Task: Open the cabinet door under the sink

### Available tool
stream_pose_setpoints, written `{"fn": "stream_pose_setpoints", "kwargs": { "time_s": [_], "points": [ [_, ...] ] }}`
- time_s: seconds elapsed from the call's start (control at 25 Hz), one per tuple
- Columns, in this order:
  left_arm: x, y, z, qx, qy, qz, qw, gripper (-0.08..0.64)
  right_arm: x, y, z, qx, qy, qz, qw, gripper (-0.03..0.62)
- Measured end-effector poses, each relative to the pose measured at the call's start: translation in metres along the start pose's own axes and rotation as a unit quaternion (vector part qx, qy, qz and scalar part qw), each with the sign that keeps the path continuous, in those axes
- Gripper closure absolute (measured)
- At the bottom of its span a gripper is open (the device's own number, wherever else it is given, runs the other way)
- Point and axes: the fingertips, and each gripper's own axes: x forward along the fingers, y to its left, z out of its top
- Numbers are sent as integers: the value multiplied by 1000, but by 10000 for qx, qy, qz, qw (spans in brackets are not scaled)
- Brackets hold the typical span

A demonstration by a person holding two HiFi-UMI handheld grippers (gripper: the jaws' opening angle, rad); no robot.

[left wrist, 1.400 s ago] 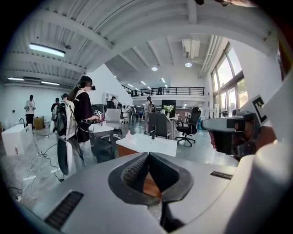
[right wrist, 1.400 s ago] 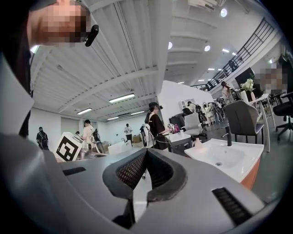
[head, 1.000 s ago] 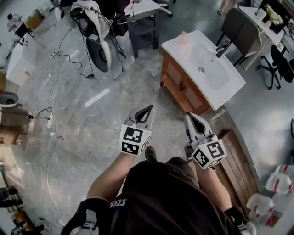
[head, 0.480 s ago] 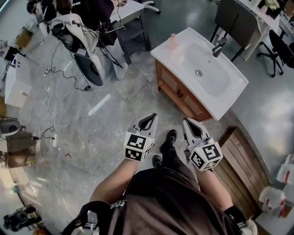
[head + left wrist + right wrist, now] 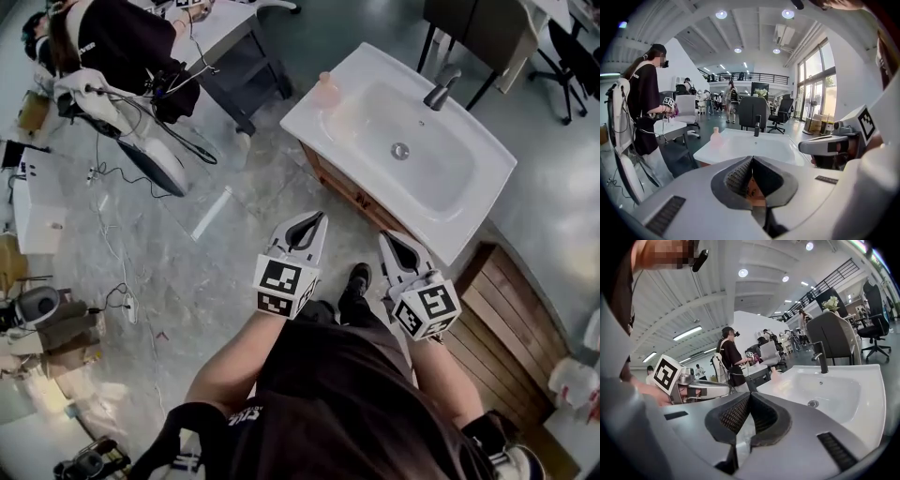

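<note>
Left gripper [image 5: 317, 217] and right gripper [image 5: 384, 236] have jaws together, empty, both aimed at the near cabinet door [image 5: 349, 192] under the sink [image 5: 370, 108], probably lining up a pull.

Top-down on the person now: dark brown short-sleeved T-shirt [image 5: 337, 403], white lettering on the left sleeve, black shoe [image 5: 356, 278]. Pale grey left gripper [image 5: 312, 221] and right gripper [image 5: 387, 238], black ribbed pads [image 5: 738, 177], each with a black-and-white square-marker cube [image 5: 284, 286].
</note>
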Motion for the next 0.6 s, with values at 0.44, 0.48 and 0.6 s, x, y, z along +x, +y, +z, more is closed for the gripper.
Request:
{"fn": "stream_pose_setpoints", "kwargs": {
  "time_s": [0.44, 0.48, 0.6],
  "points": [
    [77, 14, -28, 194, 435, -1193, 9917, 541, 48, -32, -37, 586, 260, -989, 9930, 578],
    [80, 19, -31, 269, 461, -1287, 9902, 541, 54, -32, -41, 641, 243, -1073, 9919, 578],
    [90, 34, -44, 412, 569, -1513, 9860, 541, 70, -29, -54, 811, 213, -1351, 9873, 578]
  ]
}}
